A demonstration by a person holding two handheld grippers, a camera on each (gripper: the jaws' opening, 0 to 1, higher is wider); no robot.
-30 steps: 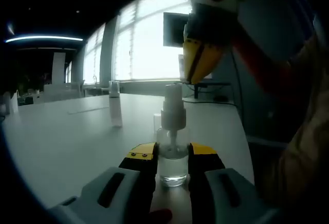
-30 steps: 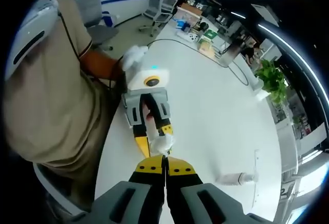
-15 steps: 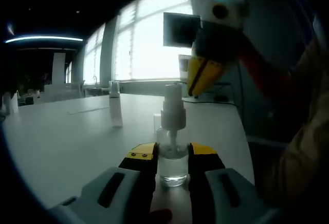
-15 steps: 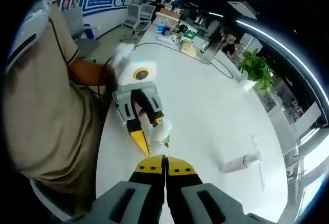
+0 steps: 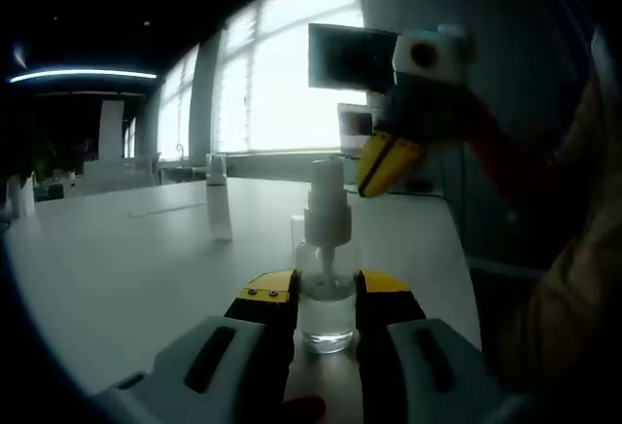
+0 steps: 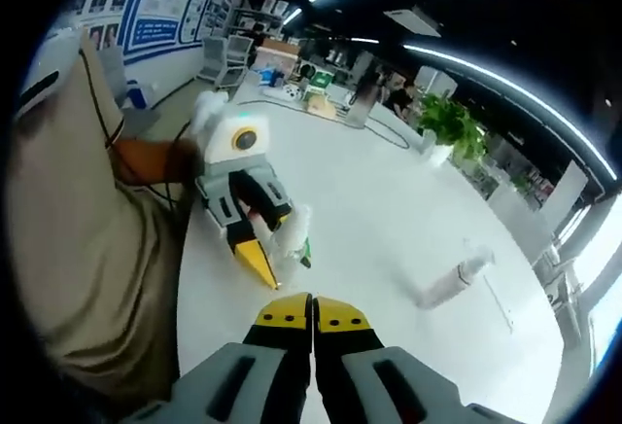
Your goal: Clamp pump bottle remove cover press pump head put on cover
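Gripping the clear pump bottle between its yellow-tipped jaws, the left tool holds it upright on the white tabletop in the left gripper view. The pump head stands bare above the jaws. The right tool hangs up and to the right, apart from the pump head. The cover stands farther back.

Seen from the right gripper view, the right tool has its jaws pressed together, empty. Beyond its tips the left tool clasps the pump bottle. The cover sits well off to the right.
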